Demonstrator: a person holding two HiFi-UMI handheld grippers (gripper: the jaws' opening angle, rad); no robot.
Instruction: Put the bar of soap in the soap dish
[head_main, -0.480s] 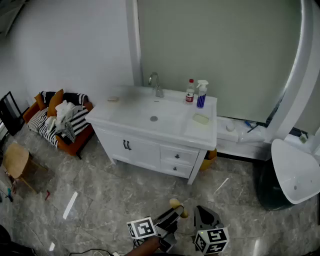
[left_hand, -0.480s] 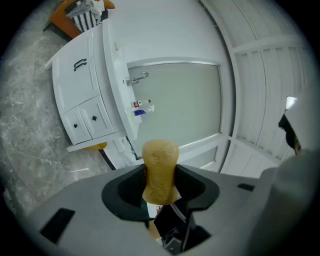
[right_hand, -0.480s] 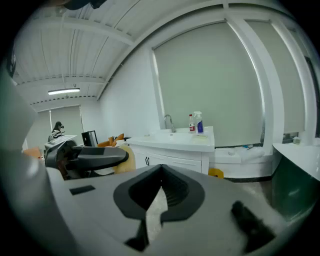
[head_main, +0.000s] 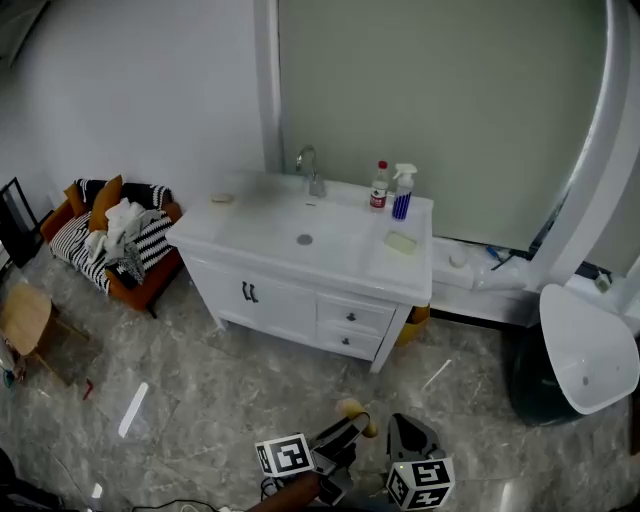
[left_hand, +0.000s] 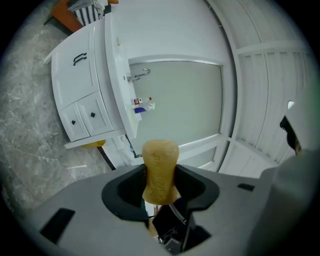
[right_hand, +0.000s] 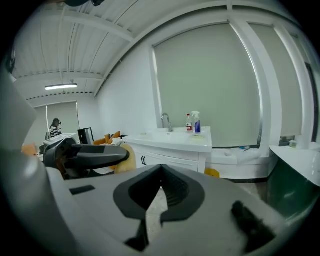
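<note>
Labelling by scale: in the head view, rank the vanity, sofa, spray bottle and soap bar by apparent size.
vanity
sofa
then spray bottle and soap bar: alike, soap bar nearer the camera, so unranked

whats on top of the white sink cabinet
A faucet, a red-capped bottle, a spray bottle, a pale dish right of the basin and a small flat thing at the far-left corner. Whatever is in the shut drawers is hidden.

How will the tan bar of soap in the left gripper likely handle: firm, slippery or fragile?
The bar of soap shows no denting between the left gripper's jaws, so it is probably stiff. Its smooth, waxy-looking surface could slip. Much of it sticks out past the jaws, so a bump might pivot it.
</note>
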